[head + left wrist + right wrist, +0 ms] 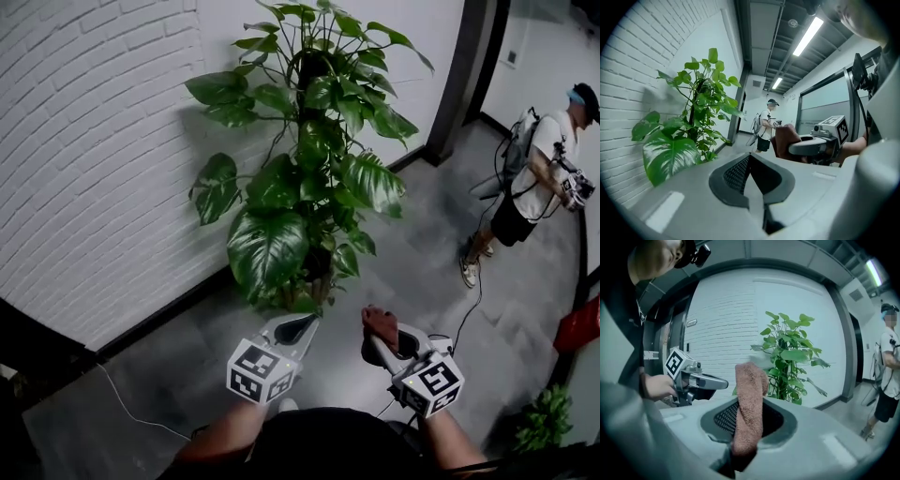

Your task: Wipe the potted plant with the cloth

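A tall potted plant (309, 159) with big green leaves stands against the white wall; its pot is hidden by the leaves. The same plant (689, 126) fills the left of the left gripper view, and the plant (790, 357) stands ahead in the right gripper view. My right gripper (380, 326) is shut on a reddish-brown cloth (749, 408), which sticks up between its jaws; the cloth (381, 323) shows as a small tuft from above. My left gripper (298, 328) is shut and holds nothing. Both grippers hang just short of the plant's lowest leaves, apart from them.
A white brick wall (103, 159) runs along the left. A person (539, 178) with a backpack stands at the far right on the grey floor (412, 272), a cable (473, 309) trailing from there. A small plant (544, 417) and a red object (579, 323) sit at the lower right.
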### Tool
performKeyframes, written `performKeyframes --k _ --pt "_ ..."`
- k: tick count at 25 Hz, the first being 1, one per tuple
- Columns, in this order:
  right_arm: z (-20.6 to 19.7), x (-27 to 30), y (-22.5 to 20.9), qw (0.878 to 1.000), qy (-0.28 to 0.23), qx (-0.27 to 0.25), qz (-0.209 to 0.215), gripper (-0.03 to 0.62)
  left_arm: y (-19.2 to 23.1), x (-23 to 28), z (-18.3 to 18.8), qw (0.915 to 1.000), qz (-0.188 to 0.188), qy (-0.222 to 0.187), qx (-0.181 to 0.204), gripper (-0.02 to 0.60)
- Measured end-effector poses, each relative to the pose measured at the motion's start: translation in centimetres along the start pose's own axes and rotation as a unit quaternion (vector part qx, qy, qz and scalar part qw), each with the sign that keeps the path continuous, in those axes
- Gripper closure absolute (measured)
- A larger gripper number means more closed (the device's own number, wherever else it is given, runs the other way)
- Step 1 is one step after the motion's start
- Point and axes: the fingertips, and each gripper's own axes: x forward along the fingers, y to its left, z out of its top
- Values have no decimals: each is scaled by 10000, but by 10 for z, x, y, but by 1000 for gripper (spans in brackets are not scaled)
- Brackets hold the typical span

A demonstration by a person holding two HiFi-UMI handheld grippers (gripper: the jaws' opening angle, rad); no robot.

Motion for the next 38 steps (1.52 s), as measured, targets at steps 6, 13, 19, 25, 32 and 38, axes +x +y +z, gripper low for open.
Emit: performKeyframes --k 6,13,19,25,32,38 --pt "1 -27 -16 9999 -81 -12 114 525 -16 2 5 9993 374 -95 -20 565" --pt "-14 -52 -28 9996 -19 23 296 525 -40 6 -1 9979 629 -111 -63 565" --pt "-14 -65 -34 9992 13 63 390 525 -56 6 0 9970 757 -153 -109 565" --pt "-21 -67 -34 9988 35 89 489 526 -63 8 -2 9967 790 -140 -84 565" --pt "-21 -69 -38 9990 -8 128 434 528 -63 7 -2 9967 800 -95 -38 565" --pt "-22 -68 -38 9991 -2 172 383 528 -62 7 1 9971 761 -84 1 565"
